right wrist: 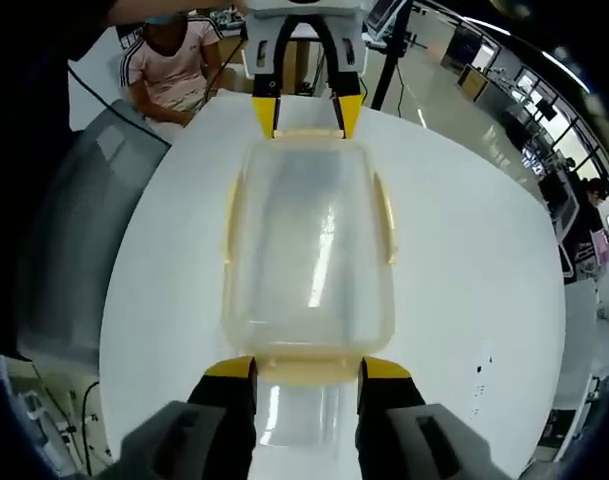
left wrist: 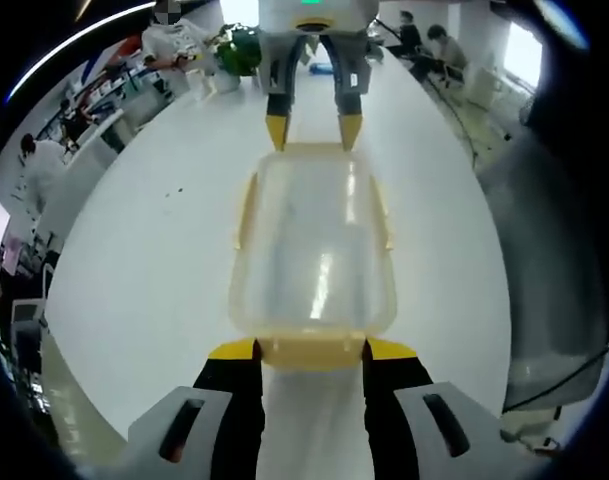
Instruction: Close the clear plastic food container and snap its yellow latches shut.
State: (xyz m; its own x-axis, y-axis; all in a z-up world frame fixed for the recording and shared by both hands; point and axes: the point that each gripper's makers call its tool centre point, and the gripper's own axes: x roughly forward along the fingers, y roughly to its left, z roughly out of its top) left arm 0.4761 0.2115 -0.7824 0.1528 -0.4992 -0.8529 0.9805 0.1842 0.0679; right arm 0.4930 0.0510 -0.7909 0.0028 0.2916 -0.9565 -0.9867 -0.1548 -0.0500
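The container [right wrist: 309, 250], lid on, lies on the white table [right wrist: 474, 260] straight ahead of the right gripper [right wrist: 308, 368]. Its near end latch [right wrist: 308, 370] sits between the yellow jaw tips, which stand apart at either side. The left gripper [right wrist: 307, 110] straddles the far end latch [right wrist: 307, 133]. A person [right wrist: 174, 60] sits beyond, to the left.

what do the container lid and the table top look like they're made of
Container lid: looks like clear, slightly frosted plastic; the table shows through and it carries glossy glare streaks. Its latches look like opaque yellow plastic. Table top: smooth white, probably laminate, faintly reflective.
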